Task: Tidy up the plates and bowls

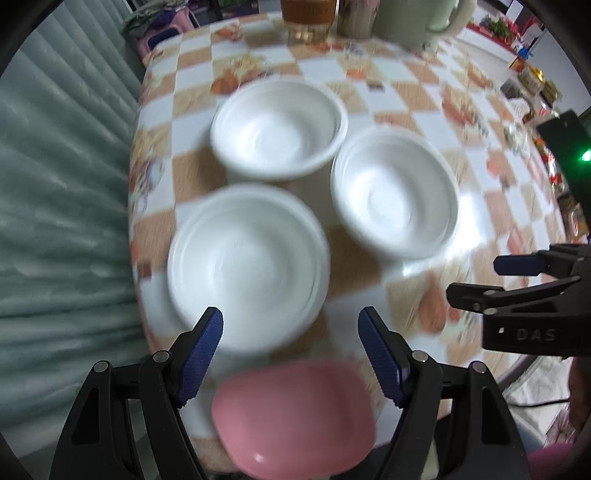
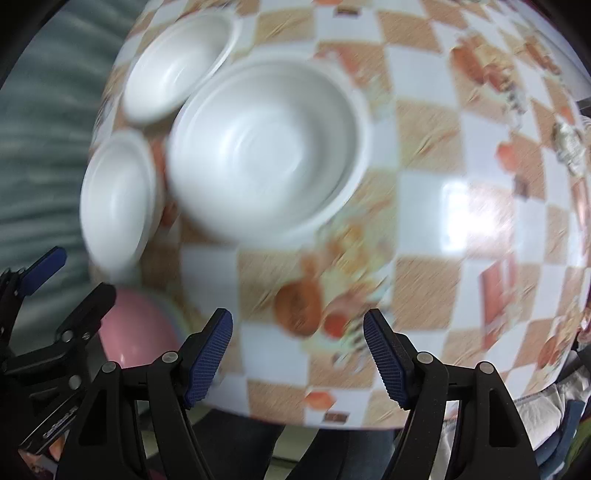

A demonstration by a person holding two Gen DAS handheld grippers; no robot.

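Note:
Three white bowls stand on the checkered table: a near-left bowl [image 1: 247, 266], a far bowl [image 1: 279, 127] and a right bowl [image 1: 395, 192]. A pink plate [image 1: 293, 417] lies at the table's near edge. My left gripper [image 1: 290, 356] is open and empty, above the pink plate, just short of the near-left bowl. My right gripper [image 2: 298, 356] is open and empty over bare tablecloth, with the right bowl [image 2: 266, 147] ahead of it. It also shows in the left wrist view [image 1: 480, 280]. The pink plate [image 2: 136, 332] sits to its left.
A glass of amber drink [image 1: 308, 18], a metal cup [image 1: 356, 18] and a pale green mug [image 1: 417, 18] stand at the table's far side. A grey-green curtain [image 1: 62, 184] hangs left of the table. Cluttered shelves [image 1: 532, 77] are at the far right.

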